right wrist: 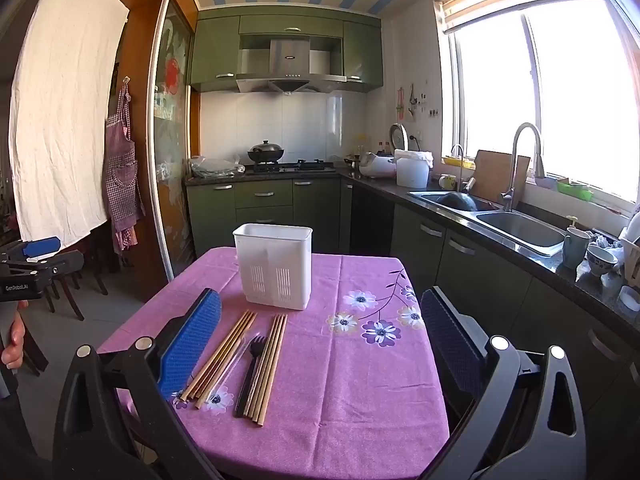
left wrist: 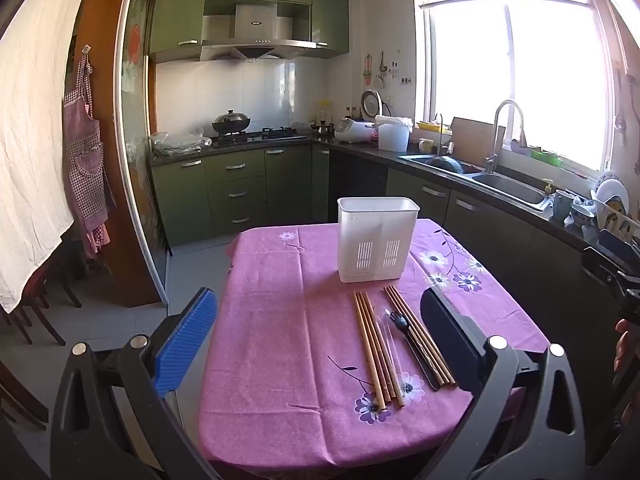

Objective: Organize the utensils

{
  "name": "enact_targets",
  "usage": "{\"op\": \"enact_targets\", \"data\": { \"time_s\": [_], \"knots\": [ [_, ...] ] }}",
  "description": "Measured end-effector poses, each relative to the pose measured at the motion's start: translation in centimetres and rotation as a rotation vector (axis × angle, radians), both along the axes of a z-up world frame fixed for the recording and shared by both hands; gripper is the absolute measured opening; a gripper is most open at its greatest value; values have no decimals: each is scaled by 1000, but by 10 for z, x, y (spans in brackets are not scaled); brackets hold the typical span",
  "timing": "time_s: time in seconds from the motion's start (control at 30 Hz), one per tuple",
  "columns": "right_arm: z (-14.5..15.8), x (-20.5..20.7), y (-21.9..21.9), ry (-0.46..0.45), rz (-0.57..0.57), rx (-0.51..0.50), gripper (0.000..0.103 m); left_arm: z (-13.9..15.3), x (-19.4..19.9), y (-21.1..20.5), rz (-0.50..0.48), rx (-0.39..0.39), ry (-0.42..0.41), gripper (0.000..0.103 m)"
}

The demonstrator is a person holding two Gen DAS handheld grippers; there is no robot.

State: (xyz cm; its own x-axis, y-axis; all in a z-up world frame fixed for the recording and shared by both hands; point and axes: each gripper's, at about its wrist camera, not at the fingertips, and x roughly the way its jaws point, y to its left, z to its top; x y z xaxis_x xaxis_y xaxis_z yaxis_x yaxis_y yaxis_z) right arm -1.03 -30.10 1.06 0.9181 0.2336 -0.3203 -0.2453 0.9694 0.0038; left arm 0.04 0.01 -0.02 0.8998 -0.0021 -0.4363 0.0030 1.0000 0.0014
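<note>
Two bundles of long wooden chopsticks lie on the pink flowered tablecloth [left wrist: 280, 340], the left bundle [left wrist: 374, 350] and the right bundle [left wrist: 420, 338] in the lower centre of the left wrist view, with a black plastic fork [left wrist: 400, 326] and a clear plastic utensil [left wrist: 387, 336] between them. Behind them, mid-frame, stands the white slotted plastic utensil holder [left wrist: 378, 238], upright and apart from the chopsticks. The left gripper [left wrist: 320, 332] has its jaws spread wide with nothing clasped. In the right wrist view the right gripper [right wrist: 322, 342] likewise gapes empty above the cloth, the utensils at lower left of centre.
</note>
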Motion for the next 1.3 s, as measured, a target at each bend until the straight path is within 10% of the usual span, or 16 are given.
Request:
{"op": "enact_targets", "data": {
  "time_s": [1.3],
  "knots": [
    [-28,14,2,16,2,-8,99,-12,6,-1,-4,-5,31,97]
  ]
}}
